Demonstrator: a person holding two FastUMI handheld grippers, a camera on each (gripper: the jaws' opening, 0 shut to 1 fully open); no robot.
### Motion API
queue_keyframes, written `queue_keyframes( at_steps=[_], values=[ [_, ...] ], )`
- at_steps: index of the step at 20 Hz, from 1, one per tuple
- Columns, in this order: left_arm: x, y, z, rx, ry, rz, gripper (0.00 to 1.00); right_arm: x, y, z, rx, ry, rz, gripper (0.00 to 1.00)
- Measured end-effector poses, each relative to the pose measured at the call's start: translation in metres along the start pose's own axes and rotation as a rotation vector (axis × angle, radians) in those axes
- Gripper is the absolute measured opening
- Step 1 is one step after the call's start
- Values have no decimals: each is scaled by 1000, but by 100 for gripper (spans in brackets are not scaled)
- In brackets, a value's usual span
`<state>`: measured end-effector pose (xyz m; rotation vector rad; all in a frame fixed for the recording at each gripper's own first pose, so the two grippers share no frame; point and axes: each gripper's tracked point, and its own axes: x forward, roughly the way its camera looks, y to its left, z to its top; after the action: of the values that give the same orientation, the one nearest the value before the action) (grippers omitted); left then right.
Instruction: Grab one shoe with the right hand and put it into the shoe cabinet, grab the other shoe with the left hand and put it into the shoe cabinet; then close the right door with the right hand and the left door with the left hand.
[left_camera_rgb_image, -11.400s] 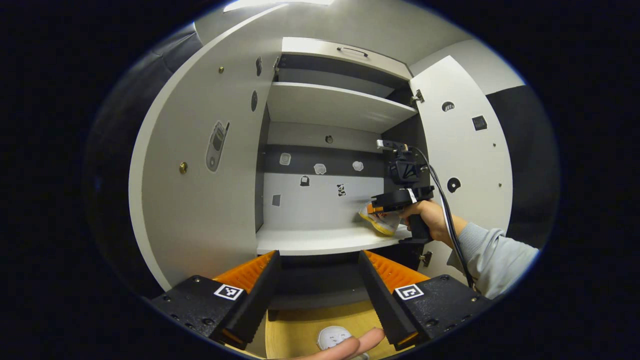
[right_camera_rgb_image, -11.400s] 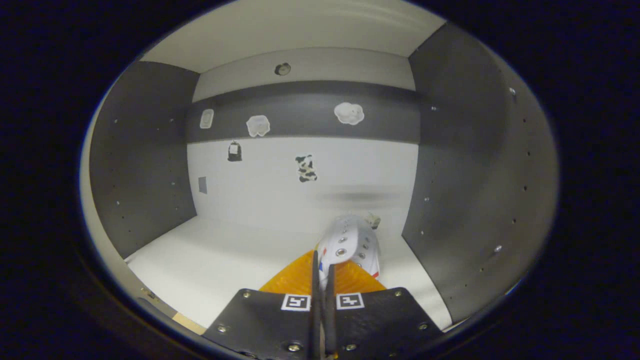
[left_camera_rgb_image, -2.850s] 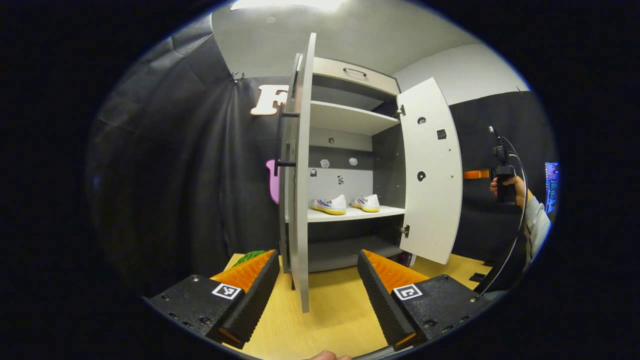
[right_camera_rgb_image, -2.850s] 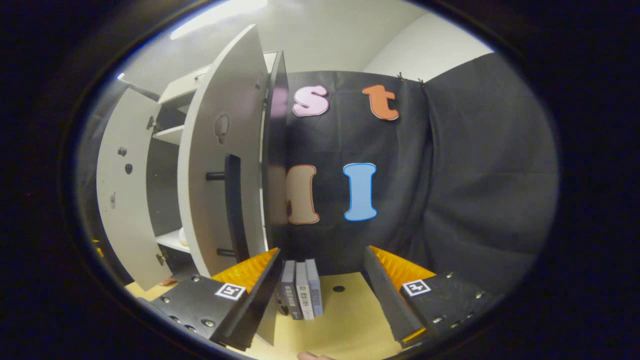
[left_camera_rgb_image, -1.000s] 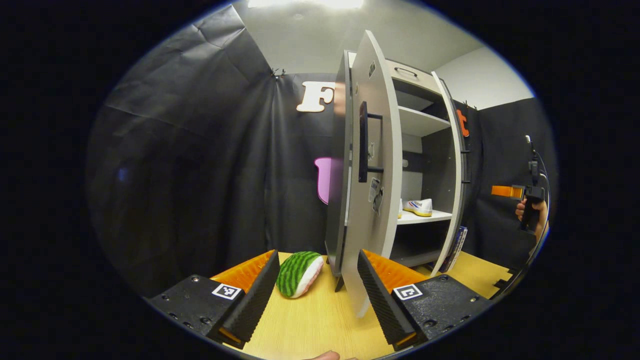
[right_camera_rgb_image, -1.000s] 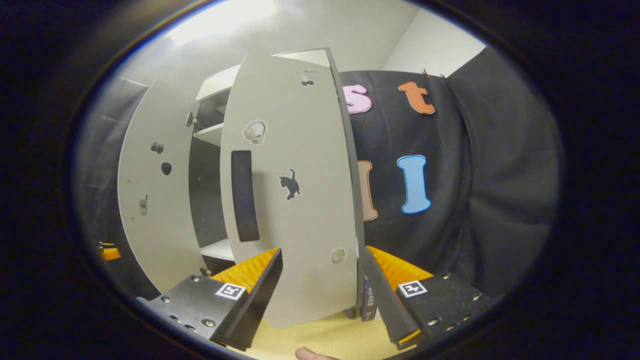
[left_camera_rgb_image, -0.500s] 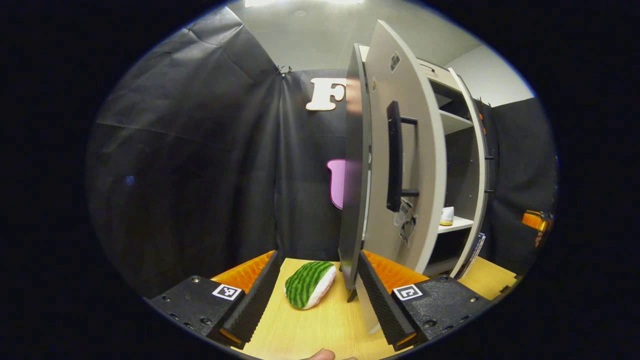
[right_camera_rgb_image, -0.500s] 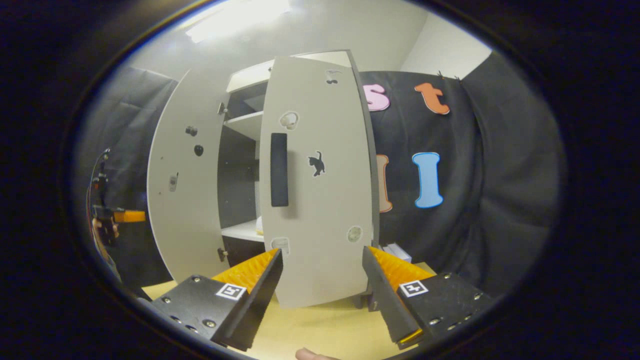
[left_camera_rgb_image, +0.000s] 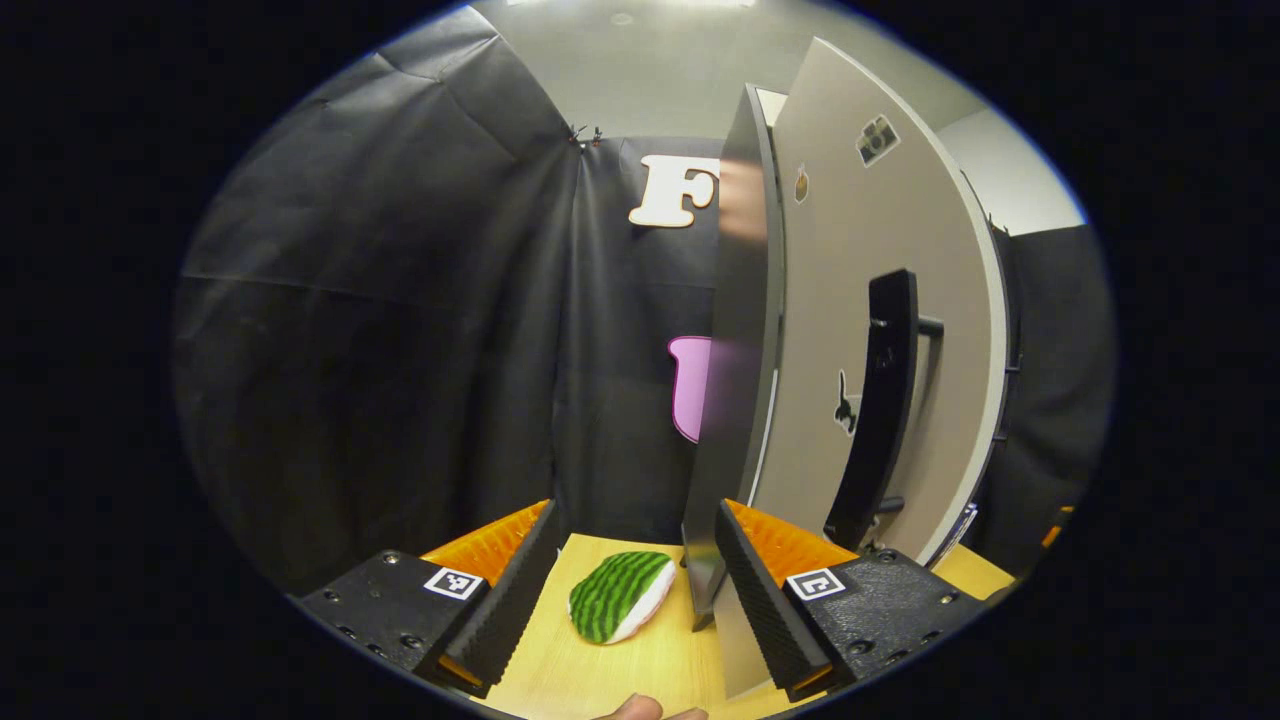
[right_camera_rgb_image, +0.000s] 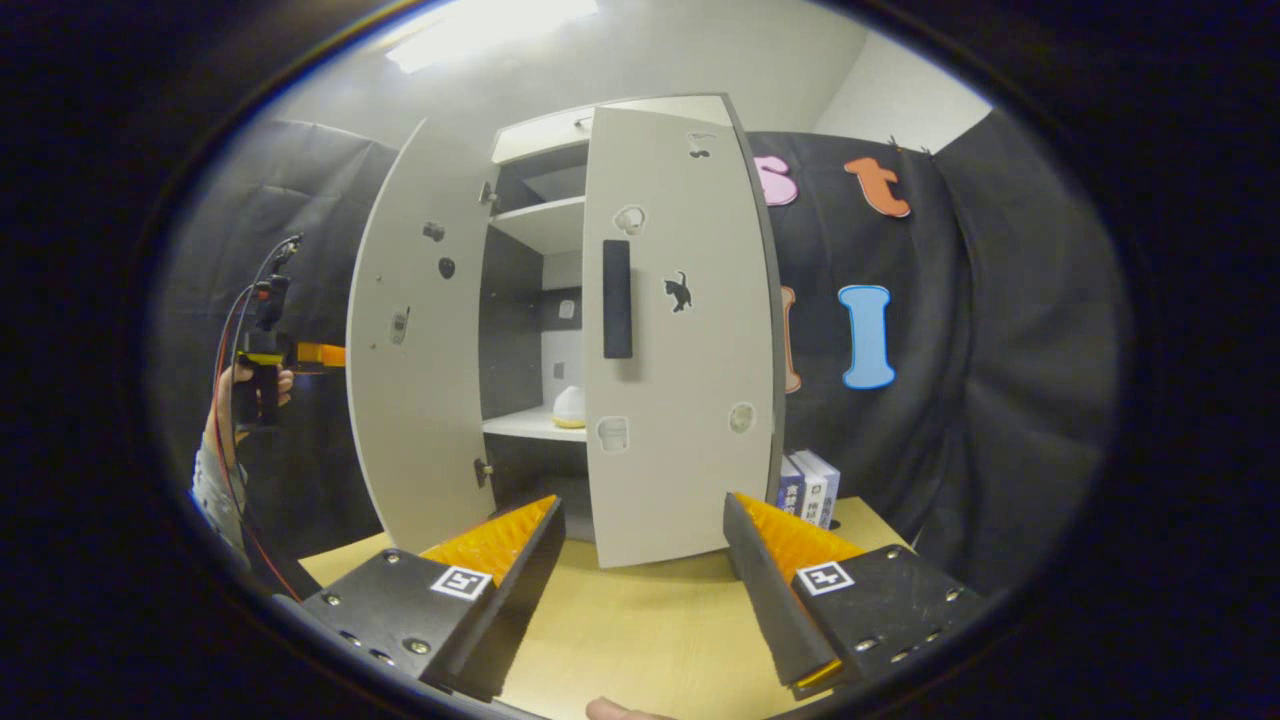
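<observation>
The right door (right_camera_rgb_image: 680, 330) has swung nearly shut; the left door (right_camera_rgb_image: 415, 340) stands wide. Both grippers, left (left_camera_rgb_image: 632, 575) and right (right_camera_rgb_image: 640, 565), gape empty. A careless push risks slamming it.

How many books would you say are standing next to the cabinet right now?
3 that I can make out: books standing upright in a row on the table, just right of the cabinet's right door. More may sit hidden behind that door.
</observation>
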<state>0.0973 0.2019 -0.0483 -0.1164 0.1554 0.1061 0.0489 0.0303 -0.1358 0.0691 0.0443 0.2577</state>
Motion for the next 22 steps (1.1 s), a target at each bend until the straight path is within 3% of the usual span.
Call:
queue_keyframes(
  at_steps=[1, 3, 6, 7, 8, 11, 17, 22],
  values=[
    [0, -1, 2, 1, 4, 0, 95, -3, 5, -5, 19, 6, 11, 95],
    [0, -6, 10, 13, 0, -15, 91, -7, 15, -7, 34, 12, 38, 95],
    [-2, -30, 15, 47, 13, -55, 90, -13, 5, -1, 5, -10, -7, 95],
    [-3, -38, 13, 59, 25, -59, 99, -16, 5, -1, 5, -22, -14, 96],
    [-3, -36, 11, 77, 38, -26, 90, -19, 7, -2, 8, -31, -9, 95],
    [-7, -46, 16, 102, 37, 7, 87, -31, 15, -6, 48, -47, 20, 95],
    [-9, -89, 8, 92, 80, -72, 89, -43, 19, -4, 49, -79, 30, 95],
    [-1, -108, 13, 91, 46, -80, 86, -46, 19, -8, 55, -78, 22, 95]
  ],
)
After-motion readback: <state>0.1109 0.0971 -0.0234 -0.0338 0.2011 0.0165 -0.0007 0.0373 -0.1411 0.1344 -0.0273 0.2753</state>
